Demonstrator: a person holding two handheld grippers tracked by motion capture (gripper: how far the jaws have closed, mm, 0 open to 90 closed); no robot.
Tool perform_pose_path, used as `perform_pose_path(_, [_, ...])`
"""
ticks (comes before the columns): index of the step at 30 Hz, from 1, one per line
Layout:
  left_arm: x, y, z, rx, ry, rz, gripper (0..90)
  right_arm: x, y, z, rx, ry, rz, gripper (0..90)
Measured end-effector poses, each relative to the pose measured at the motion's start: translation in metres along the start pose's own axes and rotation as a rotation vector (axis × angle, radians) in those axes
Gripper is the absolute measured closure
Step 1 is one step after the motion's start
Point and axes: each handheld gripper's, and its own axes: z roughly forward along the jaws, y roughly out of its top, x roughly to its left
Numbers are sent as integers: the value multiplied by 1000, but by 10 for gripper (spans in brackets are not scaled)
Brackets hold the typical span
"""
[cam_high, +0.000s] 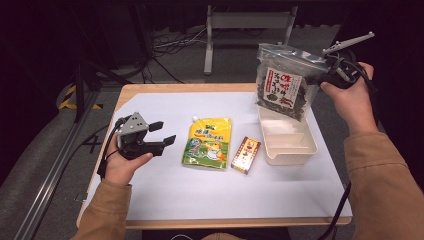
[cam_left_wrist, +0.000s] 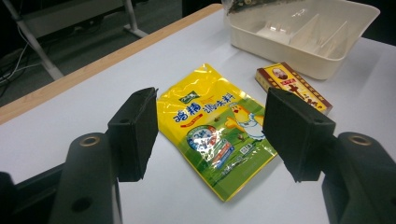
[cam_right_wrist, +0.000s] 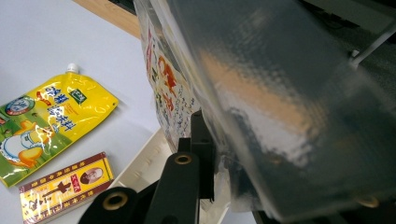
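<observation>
I have the clear seaweed bag (cam_high: 284, 82) pinched by its upper corner in my right gripper (cam_high: 326, 70), jaws nearly closed on the plastic, and it hangs above the far end of the cream divided tray (cam_high: 292, 152) without resting in it yet; in the right gripper view the bag (cam_right_wrist: 280, 102) fills the space right against my jaw. As I judge it, the job is packing the loose goods into that tray, and it is barely begun: the tray's compartments look bare, the yellow seasoning pouch (cam_high: 208, 142) lies flat on the white tabletop (cam_high: 200, 195) just left of the small red and yellow box (cam_high: 246, 155), and both wait beside the tray, untouched. What is left is to lower the bag in and then bring over the pouch and the box. My right hand (cam_high: 350, 97) is raised high at the far right edge, wrist cocked so the gripper points inward over the tray. My left gripper (cam_high: 162, 139) hovers low at the left of the tabletop, jaws well apart and gripping nothing, aimed at the pouch (cam_left_wrist: 217, 128), which I see framed between them but lying clear of both pads.
</observation>
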Motion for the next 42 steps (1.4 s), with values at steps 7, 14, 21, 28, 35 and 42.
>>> perform_pose_path(7, [0,-1,2,12,-5,-8,358,-2,-1,0,18,-26,29,835])
perform_pose_path(14, [0,-1,4,21,-8,-5,356,-3,-4,1,41,-49,37,836])
perform_pose_path(21, [0,-2,6,26,-9,-4,354,-7,-7,-1,62,-58,51,838])
perform_pose_path(28, [-1,-2,7,31,-12,-5,354,-8,-8,-4,71,-58,54,838])
perform_pose_path(35, [-1,-3,8,33,-12,-1,353,-7,-7,-6,90,-74,60,839])
perform_pose_path(42, [-1,-3,8,33,-14,-1,353,-4,-7,0,138,-102,56,838])
